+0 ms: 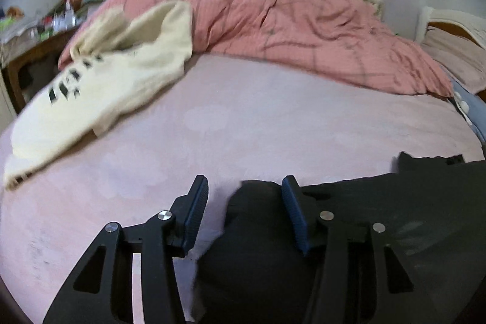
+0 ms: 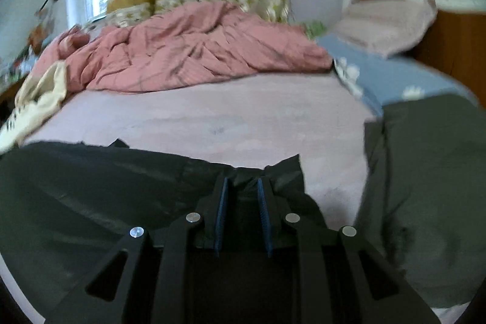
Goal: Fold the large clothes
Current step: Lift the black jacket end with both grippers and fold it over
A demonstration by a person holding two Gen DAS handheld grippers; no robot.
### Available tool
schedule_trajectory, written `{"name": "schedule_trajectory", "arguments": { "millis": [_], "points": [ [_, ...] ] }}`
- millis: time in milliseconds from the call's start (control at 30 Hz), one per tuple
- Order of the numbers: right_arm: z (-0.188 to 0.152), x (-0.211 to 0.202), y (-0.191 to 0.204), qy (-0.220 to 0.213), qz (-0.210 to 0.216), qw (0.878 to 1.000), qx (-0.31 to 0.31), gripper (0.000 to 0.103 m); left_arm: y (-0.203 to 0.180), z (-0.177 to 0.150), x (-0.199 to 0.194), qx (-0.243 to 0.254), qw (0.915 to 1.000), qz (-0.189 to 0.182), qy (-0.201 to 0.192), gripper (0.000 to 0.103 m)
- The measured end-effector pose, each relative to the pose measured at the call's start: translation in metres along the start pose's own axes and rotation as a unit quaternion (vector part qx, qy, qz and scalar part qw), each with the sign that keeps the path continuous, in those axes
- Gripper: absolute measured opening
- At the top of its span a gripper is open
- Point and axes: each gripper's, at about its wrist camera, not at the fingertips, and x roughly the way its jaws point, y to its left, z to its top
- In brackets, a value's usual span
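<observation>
A black garment [image 1: 379,217] lies on the pink bed sheet [image 1: 243,117] at the near edge. My left gripper [image 1: 244,187] is open, its jaws wide apart, with a bunched end of the black garment lying between and under them. In the right wrist view the same black garment [image 2: 91,196] spreads across the foreground. My right gripper [image 2: 242,187] is shut on a fold of its far edge. Another part of dark cloth [image 2: 425,187] lies at the right.
A cream sweatshirt with dark lettering [image 1: 100,87] lies at the left of the bed. A rumpled pink duvet [image 1: 303,35] is heaped along the far side. A blue pillow [image 2: 395,75] and a wooden headboard [image 2: 455,44] are at the right. A cluttered table [image 1: 36,29] stands far left.
</observation>
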Motion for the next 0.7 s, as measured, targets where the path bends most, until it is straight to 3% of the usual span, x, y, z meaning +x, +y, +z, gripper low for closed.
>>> {"name": "schedule_trajectory", "arguments": {
  "millis": [100,200,533,600,667,700],
  "points": [
    [-0.001,0.019,-0.013,0.031,0.023,0.999,0.036,0.022,0.005,-0.001,0.016,-0.015,0.9992,-0.024,0.028,0.053],
    [-0.003,0.032,-0.017,0.044,0.020,0.997,0.052,0.022,0.006,-0.005,0.024,-0.021,0.9986,-0.022,0.043,0.054],
    [-0.003,0.040,-0.011,0.056,-0.010,0.997,0.045,0.022,0.004,-0.006,0.028,-0.015,0.9986,-0.010,0.049,0.055],
    [-0.002,0.038,-0.012,0.052,-0.007,0.997,0.047,0.022,0.004,-0.007,0.010,-0.014,0.9999,-0.006,0.007,0.036],
    [-0.001,0.025,-0.015,0.039,-0.002,0.998,0.056,0.022,0.008,-0.015,-0.045,-0.018,0.9938,-0.006,-0.110,0.031],
    [0.000,0.010,-0.015,0.022,-0.009,0.998,0.058,0.022,0.008,-0.022,-0.083,-0.020,0.9830,-0.008,-0.182,0.031]
  ]
}}
